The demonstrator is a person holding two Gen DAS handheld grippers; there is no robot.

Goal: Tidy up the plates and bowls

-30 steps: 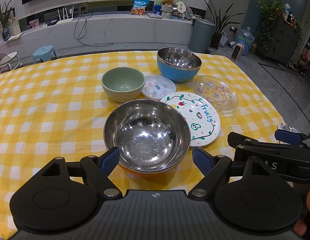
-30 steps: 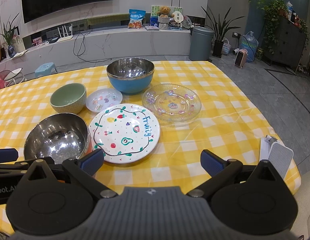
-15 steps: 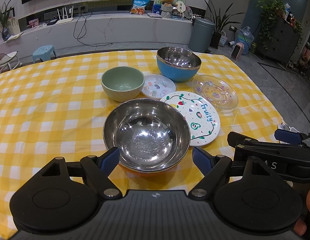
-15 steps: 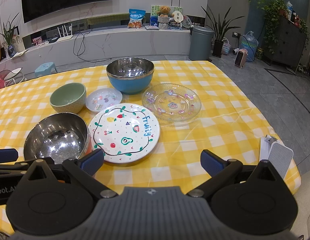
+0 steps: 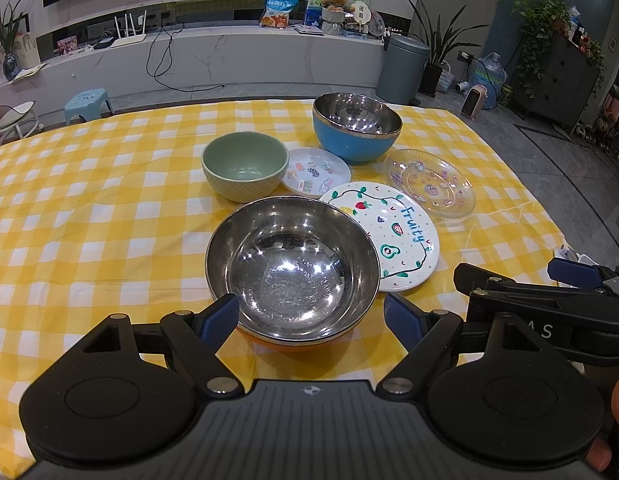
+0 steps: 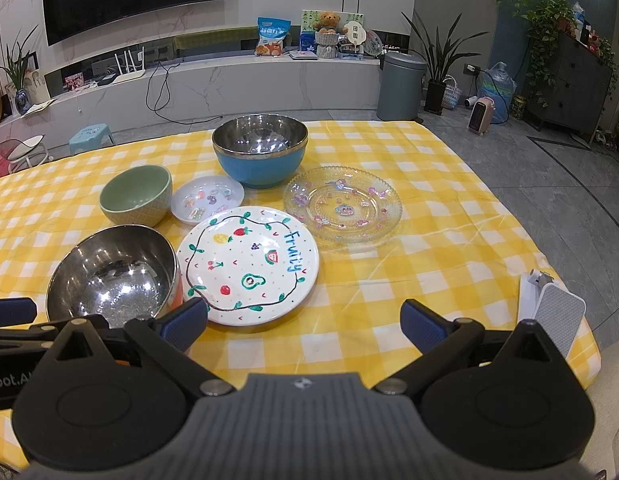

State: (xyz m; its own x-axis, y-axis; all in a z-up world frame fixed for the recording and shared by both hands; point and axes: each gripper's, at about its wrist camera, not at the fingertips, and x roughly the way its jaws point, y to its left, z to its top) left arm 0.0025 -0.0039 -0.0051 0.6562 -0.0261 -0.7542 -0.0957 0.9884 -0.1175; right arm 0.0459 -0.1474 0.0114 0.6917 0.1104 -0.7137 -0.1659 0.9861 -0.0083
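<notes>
bare yellow-checked table [image 5: 89, 216] lies wide to the left; ahead, the steel bowl [image 5: 292, 276] blocks, flanked close by the fruity plate [image 5: 393, 236] and green bowl [image 5: 245, 170].

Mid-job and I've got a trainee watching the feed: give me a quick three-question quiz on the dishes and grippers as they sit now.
1. True or false: the left gripper is shut on the steel bowl with the orange outside.
2. Which dish lies farthest toward the table's right edge? A) green bowl B) clear glass plate C) small white plate
3. Fill in: the word painted in blue on the large white plate is ____.

Key
1. False. Its jaws stand open, one on each side of the bowl's near rim.
2. B. It sits right of the blue bowl.
3. Fruity. The right gripper is open too, holding nothing.
</notes>
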